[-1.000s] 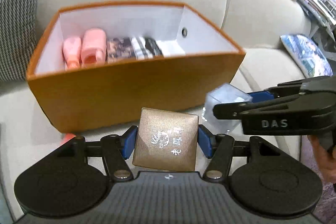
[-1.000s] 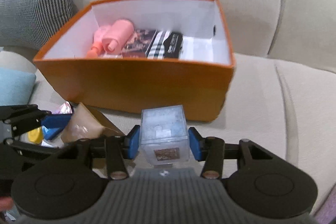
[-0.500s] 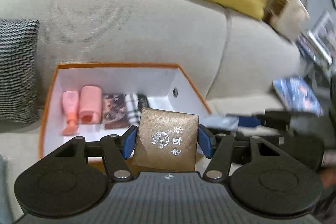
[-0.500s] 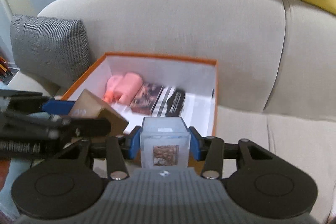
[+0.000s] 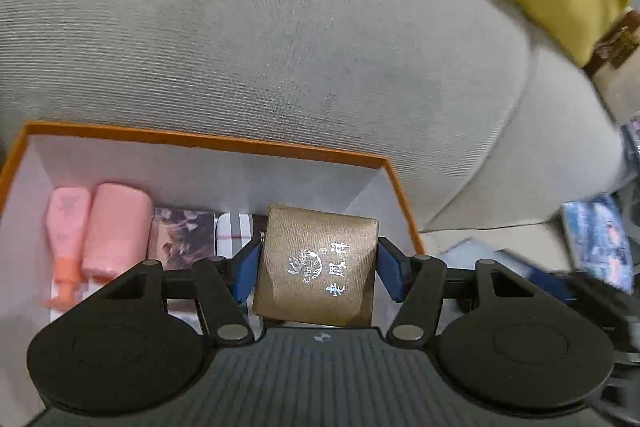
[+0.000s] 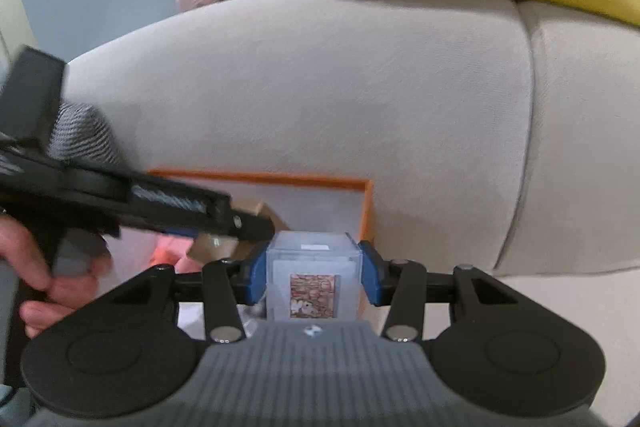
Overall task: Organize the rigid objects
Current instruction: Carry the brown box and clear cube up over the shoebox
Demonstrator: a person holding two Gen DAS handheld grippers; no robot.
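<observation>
Beige fabric sofa (image 5: 280, 39) bearing an orange cardboard box with white lining (image 5: 208, 143), pink bottles (image 5: 116, 227) along its left wall; left tool (image 5: 318, 267) clamps a gold textured square box (image 5: 316, 267), right tool (image 6: 314, 277) a clear plastic cube (image 6: 314, 267), both now over the box's right end, formerly before its front wall.

The square bronze-brown box (image 5: 316, 269) looks like finely ribbed matt card with shiny silver foil print. The clear cube box (image 6: 314, 277) is frosted plastic. The grey sofa (image 5: 280, 39) is ribbed woven cloth.
</observation>
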